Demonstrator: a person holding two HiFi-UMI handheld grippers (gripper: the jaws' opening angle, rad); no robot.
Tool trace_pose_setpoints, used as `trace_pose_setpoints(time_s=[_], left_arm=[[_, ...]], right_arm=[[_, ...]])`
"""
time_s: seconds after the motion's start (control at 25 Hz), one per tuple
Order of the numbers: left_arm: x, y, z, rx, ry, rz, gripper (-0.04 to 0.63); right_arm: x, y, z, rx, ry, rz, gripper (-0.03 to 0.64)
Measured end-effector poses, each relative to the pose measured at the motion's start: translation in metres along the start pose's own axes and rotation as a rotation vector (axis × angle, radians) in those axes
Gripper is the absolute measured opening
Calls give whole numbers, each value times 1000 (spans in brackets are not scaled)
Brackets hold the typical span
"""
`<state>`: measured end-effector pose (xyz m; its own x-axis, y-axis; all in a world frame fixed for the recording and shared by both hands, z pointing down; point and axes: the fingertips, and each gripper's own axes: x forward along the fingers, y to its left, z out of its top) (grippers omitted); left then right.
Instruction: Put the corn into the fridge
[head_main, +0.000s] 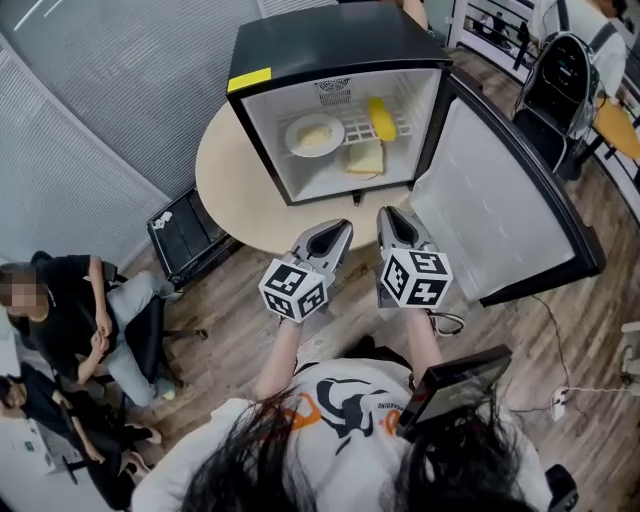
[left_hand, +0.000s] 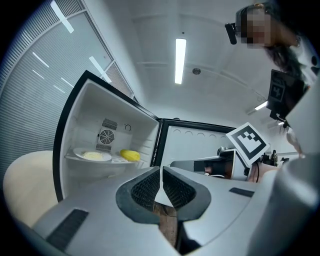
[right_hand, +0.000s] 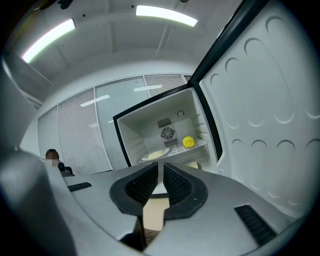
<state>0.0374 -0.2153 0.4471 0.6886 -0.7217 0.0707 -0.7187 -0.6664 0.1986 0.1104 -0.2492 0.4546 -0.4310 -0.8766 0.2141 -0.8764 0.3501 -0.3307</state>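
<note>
On the shelf inside the open fridge (head_main: 330, 40), the corn (head_main: 381, 118) is laid right of a plate (head_main: 313, 134); the fingers of the left gripper (head_main: 343, 228) and the right gripper (head_main: 386, 214) are held closed on nothing.

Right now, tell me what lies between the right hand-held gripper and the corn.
In the head view, between the right hand-held gripper and the corn lie a strip of table, then a pale yellow block on the open fridge floor.
</note>
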Motion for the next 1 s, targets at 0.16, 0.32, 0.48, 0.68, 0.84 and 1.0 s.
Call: trace_pose_setpoints(time_s=[0.16,0.32,0.48,0.68,0.84,1.0], left_arm=[[-18,-11,-6,-12,3,-17,14],[-39,-16,-12,-14,15,-35,14],[-63,-20,-20,-25,17,-43,14],[-95,-24,-24,-25,24,-58,14],[-116,-28,-30,-28,31,-71,14],[-137,-31,-32,-39,31,-87,14]], right_arm=[[-16,16,-12,0,12,-5,46],[-27,33,-25,22,17,-13,46],[-39,51,-39,23,22,-20,46],[-53,71,-50,35,28,-36,46],[-64,84,-58,51,19,-53,46],[-74,100,-67,63,22,-67,46]])
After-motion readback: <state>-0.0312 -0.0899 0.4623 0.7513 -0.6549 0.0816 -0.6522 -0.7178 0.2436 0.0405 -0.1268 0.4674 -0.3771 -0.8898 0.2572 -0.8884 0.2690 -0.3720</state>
